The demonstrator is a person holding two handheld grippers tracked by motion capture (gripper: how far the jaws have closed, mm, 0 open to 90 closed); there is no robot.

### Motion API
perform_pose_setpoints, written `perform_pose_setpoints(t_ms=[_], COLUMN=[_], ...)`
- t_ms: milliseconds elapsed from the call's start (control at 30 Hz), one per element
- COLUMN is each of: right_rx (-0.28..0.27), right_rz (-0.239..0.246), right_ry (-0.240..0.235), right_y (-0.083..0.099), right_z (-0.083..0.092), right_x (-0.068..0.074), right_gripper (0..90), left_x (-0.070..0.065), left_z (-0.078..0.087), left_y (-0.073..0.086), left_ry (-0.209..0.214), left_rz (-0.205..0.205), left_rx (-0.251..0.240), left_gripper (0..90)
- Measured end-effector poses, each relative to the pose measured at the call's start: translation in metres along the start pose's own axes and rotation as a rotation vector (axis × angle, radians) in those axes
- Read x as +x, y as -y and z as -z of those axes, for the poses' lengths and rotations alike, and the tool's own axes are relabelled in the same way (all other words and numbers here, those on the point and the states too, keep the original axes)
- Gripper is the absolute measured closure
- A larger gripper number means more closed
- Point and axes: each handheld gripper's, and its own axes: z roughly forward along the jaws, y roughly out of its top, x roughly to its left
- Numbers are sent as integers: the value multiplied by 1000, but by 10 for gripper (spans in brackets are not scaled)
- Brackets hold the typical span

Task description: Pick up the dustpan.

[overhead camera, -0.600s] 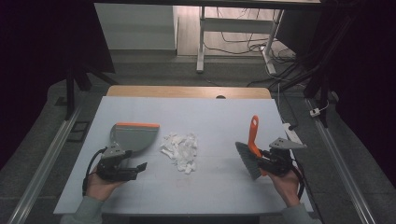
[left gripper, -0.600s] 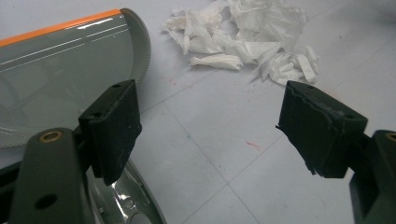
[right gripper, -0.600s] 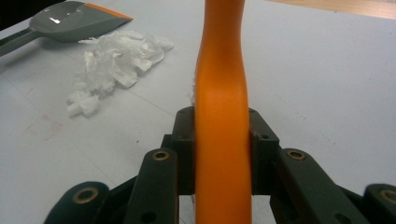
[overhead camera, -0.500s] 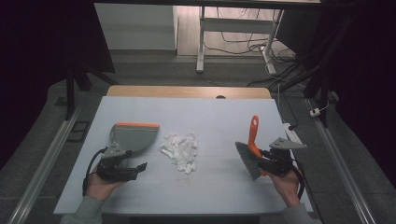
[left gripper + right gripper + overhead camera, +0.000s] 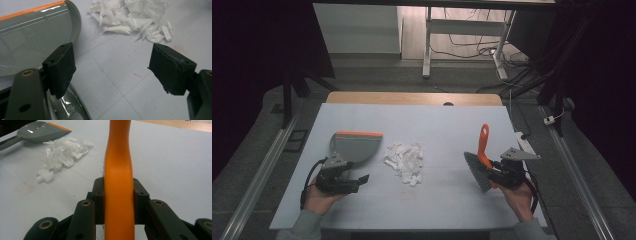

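Observation:
A grey dustpan (image 5: 354, 146) with an orange lip lies on the white table at the left; its pan (image 5: 32, 37) and handle (image 5: 70, 107) show in the left gripper view. My left gripper (image 5: 358, 179) stands open just beside the handle, one pad (image 5: 61, 70) over it, nothing between the jaws. A pile of torn white paper (image 5: 406, 158) lies mid-table, also seen as paper (image 5: 135, 18) and paper (image 5: 62, 153). My right gripper (image 5: 493, 169) is shut on the orange handle (image 5: 118, 185) of a small brush (image 5: 479, 162), bristles pointing left.
The white table top (image 5: 437, 125) ends in a wooden strip (image 5: 412, 98) at the far edge. Metal rails (image 5: 262, 170) run along both sides. A desk frame and cables (image 5: 472, 35) stand on the floor beyond.

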Motion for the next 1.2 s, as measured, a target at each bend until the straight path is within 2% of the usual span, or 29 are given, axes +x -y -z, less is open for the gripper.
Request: perform_pose_setpoints(t_ms=[400, 633, 733, 767, 833, 1067, 1200], right_rx=[3, 1, 0, -3, -4, -6, -4], right_rz=[1, -4, -8, -9, -8, -8, -10], right_ry=[3, 9, 7, 3, 1, 5, 7], right_y=[0, 0, 0, 0, -1, -1, -1], right_z=[0, 2, 2, 3, 3, 3, 3], right_x=[0, -1, -1, -1, 0, -1, -1], right_gripper=[701, 701, 701, 701, 701, 701, 701], left_x=[-4, -3, -3, -2, -1, 14, 26], left_z=[6, 17, 20, 20, 21, 15, 17], left_y=[-8, -21, -30, -36, -39, -45, -40], left_ry=[-12, -42, -49, -59, -65, -109, -150], left_rz=[-17, -13, -15, -16, -20, 49, 117], left_rx=[9, 17, 41, 80, 94, 143, 150], left_gripper=[217, 217, 216, 209, 208, 195, 185])
